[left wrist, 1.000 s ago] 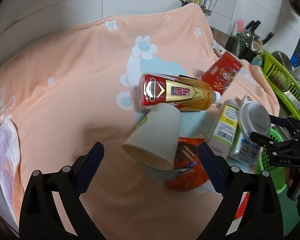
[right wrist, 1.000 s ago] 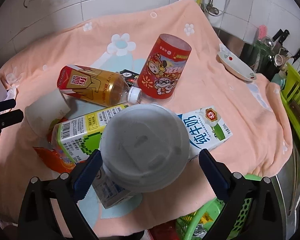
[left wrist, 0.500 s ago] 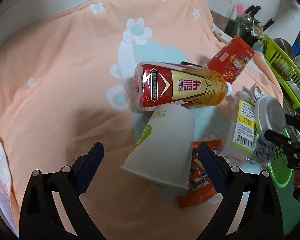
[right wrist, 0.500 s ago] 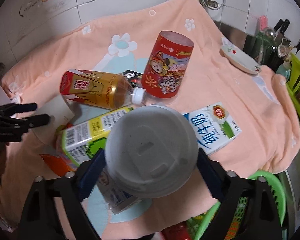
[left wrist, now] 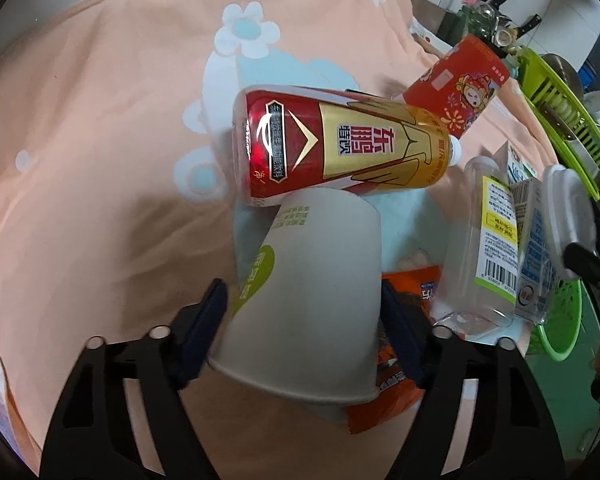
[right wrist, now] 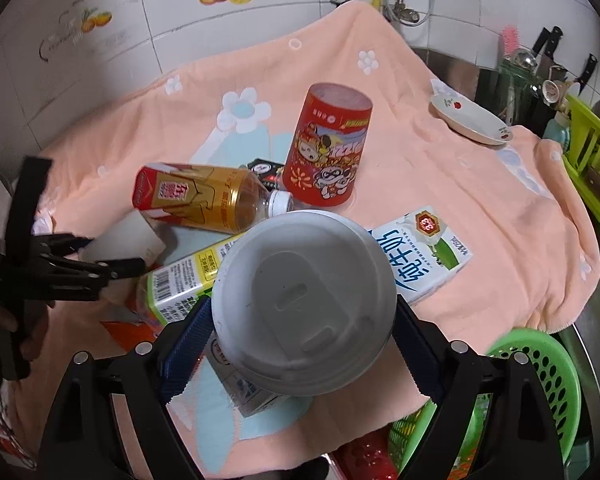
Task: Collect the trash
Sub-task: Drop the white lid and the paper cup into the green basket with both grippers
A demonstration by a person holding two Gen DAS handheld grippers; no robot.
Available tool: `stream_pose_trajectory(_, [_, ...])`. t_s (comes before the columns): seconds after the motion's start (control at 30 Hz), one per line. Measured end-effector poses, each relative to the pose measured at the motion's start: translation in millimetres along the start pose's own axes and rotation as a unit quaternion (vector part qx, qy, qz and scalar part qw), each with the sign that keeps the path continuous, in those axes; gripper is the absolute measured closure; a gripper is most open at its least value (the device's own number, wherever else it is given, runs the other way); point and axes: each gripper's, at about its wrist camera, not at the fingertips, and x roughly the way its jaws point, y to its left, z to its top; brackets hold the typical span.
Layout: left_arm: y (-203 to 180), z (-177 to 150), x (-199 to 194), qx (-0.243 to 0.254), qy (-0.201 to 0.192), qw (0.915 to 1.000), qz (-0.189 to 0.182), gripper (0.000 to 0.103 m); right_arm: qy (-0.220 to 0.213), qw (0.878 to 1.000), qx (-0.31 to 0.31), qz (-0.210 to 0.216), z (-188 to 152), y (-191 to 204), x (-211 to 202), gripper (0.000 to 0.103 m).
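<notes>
Peach flowered towel (right wrist: 440, 168) covers the whole counter under a white tiled wall, with trash scattered all over it. Left gripper (left wrist: 302, 330) has just been closing its jaws, and the white paper cup with a green patch (left wrist: 312, 296) lies on its side right between them, both blue pads looking like they're touching its sides near the rim. Just past the cup's far end lies a red-and-gold plastic drink bottle (left wrist: 340, 148), touching it, and beyond that stands a red cartoon-printed paper cup (left wrist: 458, 84), upside down. Under the right pad there's an orange snack wrapper (left wrist: 400, 364), and further right a clear bottle with a yellow-green label (left wrist: 488, 252). Right gripper (right wrist: 304, 338) has a cup with a grey plastic lid (right wrist: 304, 300) sitting between its jaws, pads against both sides, so it's holding that one. Past it lies a blue-and-white milk carton (right wrist: 424, 252), and down to its right a green plastic basket (right wrist: 540, 364) sits off the towel's edge.
</notes>
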Motion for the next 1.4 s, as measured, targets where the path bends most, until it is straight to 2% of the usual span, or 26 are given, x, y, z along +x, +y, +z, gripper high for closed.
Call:
stream_pose_trajectory(0.07, [-1.0,-1.0,-2.5,0.001,-0.008,1.0,0.002,0.033,-0.007,1.0,0.009,0.002,-0.9,-3.2,-7.0,0.019])
stream_pose_trajectory(0.1, [-1.4,-1.7,-4.0,0.002,-0.01,0.9999,0.001,0.04,-0.01,1.0,0.013,0.0,-2.1,-5.1,-11.1,0.019])
stream_pose_trajectory(0.23, [-1.5,-3.1,-13.3,-0.001,-0.019,0.9998,0.002,0.04,-0.02,0.999,0.035,-0.011,-10.9,-20.0,-27.2,0.019])
stream_pose_trajectory(0.4, [-1.1,-2.9,-30.9,-0.007,-0.04,0.9992,0.003,0.04,-0.022,0.996,0.075,-0.045,-31.8,-55.2,-44.7,0.019])
stream_pose_trajectory(0.63, [-18.0,1.1,-60.8,0.0,-0.075,0.9972,-0.005,0.04,0.0,0.984,0.141,-0.11,-73.1,-117.6,-57.1,0.019])
stream_pose_trajectory(0.73, [-32.8,2.1,-72.4,0.012,-0.087,0.996,-0.018,0.04,0.01,0.979,0.162,-0.123,-89.1,-136.9,-58.5,0.019])
stream_pose_trajectory(0.87, [-64.7,6.8,-84.1,0.044,-0.099,0.9935,-0.037,0.04,0.024,0.973,0.19,-0.131,-110.3,-161.0,-59.4,0.018])
stream_pose_trajectory(1.1, [-133.1,13.0,-85.1,0.103,-0.1,0.9859,-0.085,0.04,0.027,0.969,0.205,-0.136,-129.4,-173.6,-67.5,0.012])
stream_pose_trajectory(1.4, [-234.9,5.3,-56.8,0.192,-0.067,0.9683,-0.145,0.04,-0.012,0.961,0.232,-0.15,-145.3,-186.7,-108.5,0.012])
